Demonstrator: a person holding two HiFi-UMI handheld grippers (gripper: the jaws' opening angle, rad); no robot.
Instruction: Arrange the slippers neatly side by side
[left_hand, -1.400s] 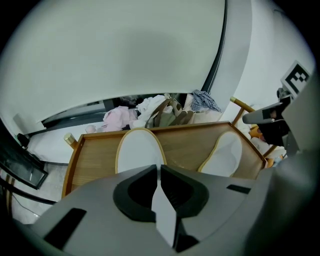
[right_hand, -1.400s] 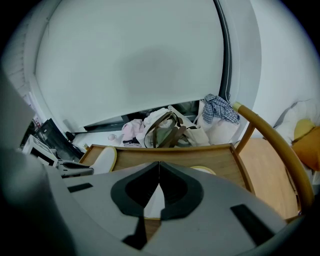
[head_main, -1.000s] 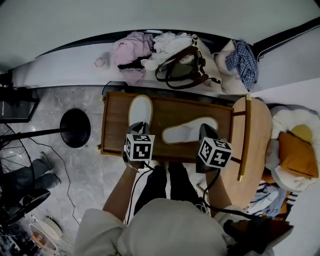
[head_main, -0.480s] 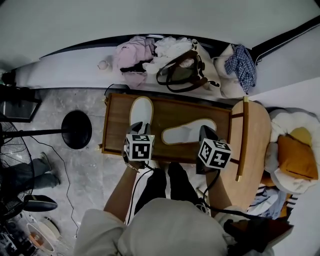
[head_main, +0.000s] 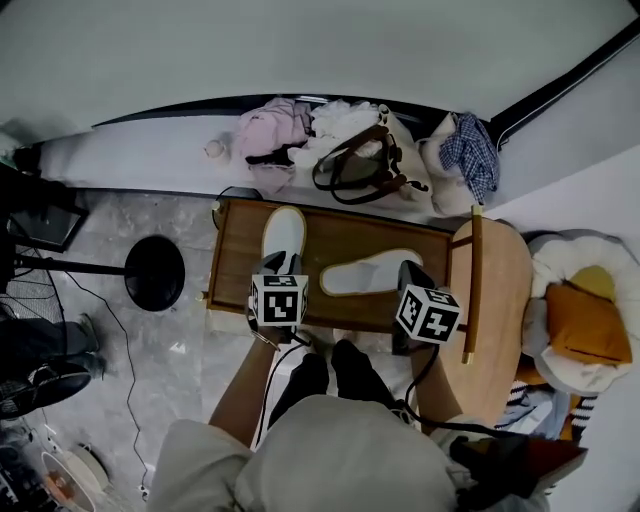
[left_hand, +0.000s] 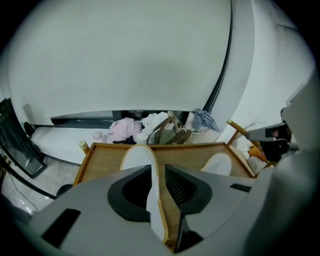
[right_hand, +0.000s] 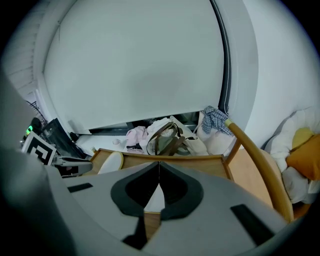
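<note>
White slipper (left_hand: 137, 157) lies between just-opened jaws of the left claw (left_hand: 159, 171) — right claw (right_hand: 159, 169) closed.

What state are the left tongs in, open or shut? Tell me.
Open. The left tongs have just been opening: the jaws stand apart, with the slipper's edge between them and a gap beside it.

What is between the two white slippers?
Nothing but bare wood of the tray. It shows in the head view, where the left slipper points away and the right slipper lies crosswise, apart from it.
</note>
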